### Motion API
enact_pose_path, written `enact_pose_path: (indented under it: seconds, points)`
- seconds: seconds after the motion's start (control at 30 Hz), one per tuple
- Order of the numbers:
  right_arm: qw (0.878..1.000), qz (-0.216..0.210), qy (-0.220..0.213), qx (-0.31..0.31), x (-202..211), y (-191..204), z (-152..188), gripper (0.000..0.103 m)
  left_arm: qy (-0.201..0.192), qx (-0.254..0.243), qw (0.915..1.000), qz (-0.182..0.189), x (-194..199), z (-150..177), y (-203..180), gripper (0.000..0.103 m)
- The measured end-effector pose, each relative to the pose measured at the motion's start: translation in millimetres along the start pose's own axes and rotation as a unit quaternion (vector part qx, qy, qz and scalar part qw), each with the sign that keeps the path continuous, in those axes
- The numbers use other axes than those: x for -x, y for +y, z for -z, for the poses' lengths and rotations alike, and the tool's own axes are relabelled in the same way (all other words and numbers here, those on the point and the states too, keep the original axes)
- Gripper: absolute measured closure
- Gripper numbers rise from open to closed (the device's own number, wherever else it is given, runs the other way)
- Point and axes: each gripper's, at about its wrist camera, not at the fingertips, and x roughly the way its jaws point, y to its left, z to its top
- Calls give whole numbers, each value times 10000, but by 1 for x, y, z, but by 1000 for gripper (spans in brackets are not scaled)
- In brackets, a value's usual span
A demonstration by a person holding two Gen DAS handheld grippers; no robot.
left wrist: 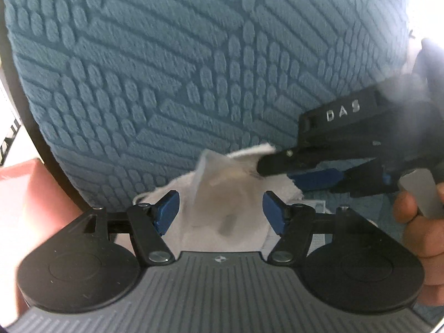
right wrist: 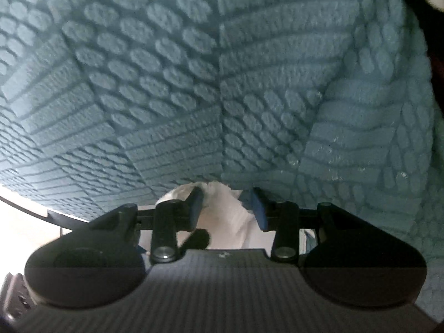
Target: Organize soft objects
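A big teal cushion [left wrist: 194, 69] with a raised brick pattern fills both views [right wrist: 222, 83]. At its lower edge sits a bunch of white fabric [left wrist: 222, 194]. My left gripper [left wrist: 222, 212] is open, with the white fabric lying between its blue pads [left wrist: 169, 211] and neither pad pressing on it. My right gripper [left wrist: 277, 168] comes in from the right and its fingers pinch the fabric's upper right corner. In the right wrist view the white fabric [right wrist: 224, 211] fills the gap of the right gripper [right wrist: 227, 208] and folds over its left pad [right wrist: 195, 208].
A red bin [left wrist: 19, 183] stands at the left, beside the cushion. A person's hand [left wrist: 416, 216] holds the right gripper's handle at the right edge. A bright white surface [right wrist: 25, 222] shows under the cushion's left edge.
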Motion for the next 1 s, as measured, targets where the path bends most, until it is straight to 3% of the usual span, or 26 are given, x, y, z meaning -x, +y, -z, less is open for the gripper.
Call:
enact_pose_path:
  seconds: [0.27, 0.37, 0.57, 0.7, 1.0]
  points:
    - [9995, -172, 236, -129, -21, 0, 20, 89, 64, -287, 9995, -133, -15, 11, -14, 34]
    - [9993, -187, 311, -94, -32, 7, 27, 93, 77, -265, 9995, -149, -20, 14, -20, 45]
    - [9990, -228, 340, -154, -41, 10, 39, 96, 198, -231, 9993, -215, -36, 19, -26, 58]
    - [9994, -192, 279, -111, -22, 12, 44, 96, 212, -224, 9992, -267, -31, 13, -26, 70]
    - [9999, -89, 39, 58, 4, 11, 63, 96, 167, 168, 9997, -3, -13, 0, -26, 85]
